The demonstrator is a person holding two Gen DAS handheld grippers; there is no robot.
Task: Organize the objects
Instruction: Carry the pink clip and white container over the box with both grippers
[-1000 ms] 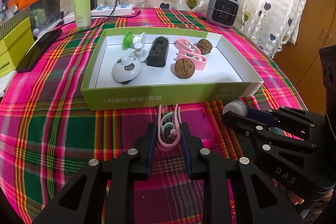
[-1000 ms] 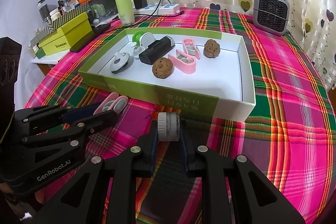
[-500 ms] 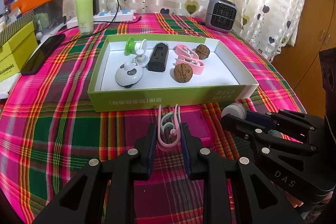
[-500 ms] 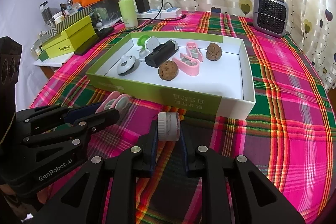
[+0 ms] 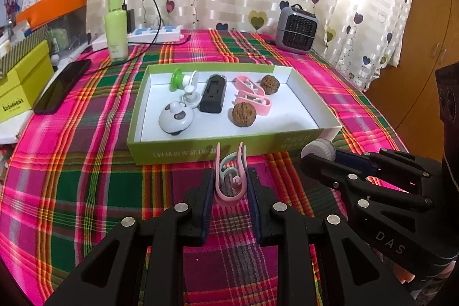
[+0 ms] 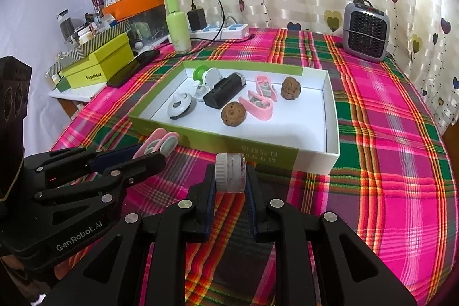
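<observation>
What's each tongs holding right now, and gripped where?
Left tongs: pink clip, pinched across its two sides near the closed end. Right tongs: small white jar, pinched on its flat ends.

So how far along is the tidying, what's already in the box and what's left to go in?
Done: the box already holds two walnuts, two pink clips, a black case and some small white pieces. In hand: the left tool is shut on a pink clip, the right tool on a small white jar, both short of the box. Left: placing those two inside.
</observation>
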